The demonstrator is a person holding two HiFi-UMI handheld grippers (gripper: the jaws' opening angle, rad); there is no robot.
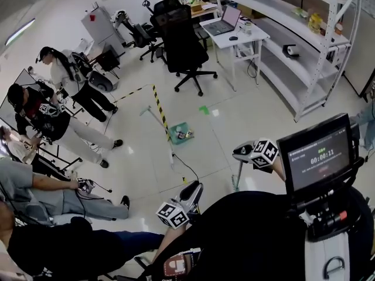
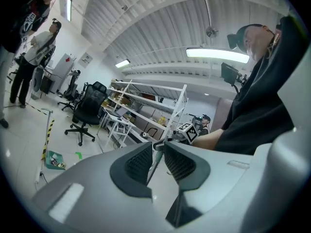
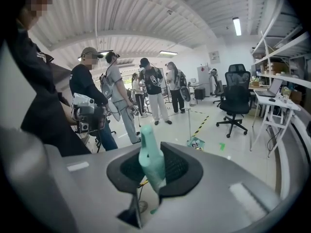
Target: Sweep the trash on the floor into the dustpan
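my right claw (image 3: 151,152) was clamped on the green broom handle (image 3: 152,170). my left claw (image 2: 159,148) stood a narrow gap apart, empty, the broom shaft (image 2: 154,165) showing through it. the dustpan (image 1: 177,130) sat well ahead on the floor (image 1: 252,119), trash (image 1: 187,136) in it.

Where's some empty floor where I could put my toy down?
The bare floor between the green plastic dustpan and the white metal shelf rack is free. So is the patch left of the yellow-and-black striped floor tape. Crowded: the left edge, full of people.
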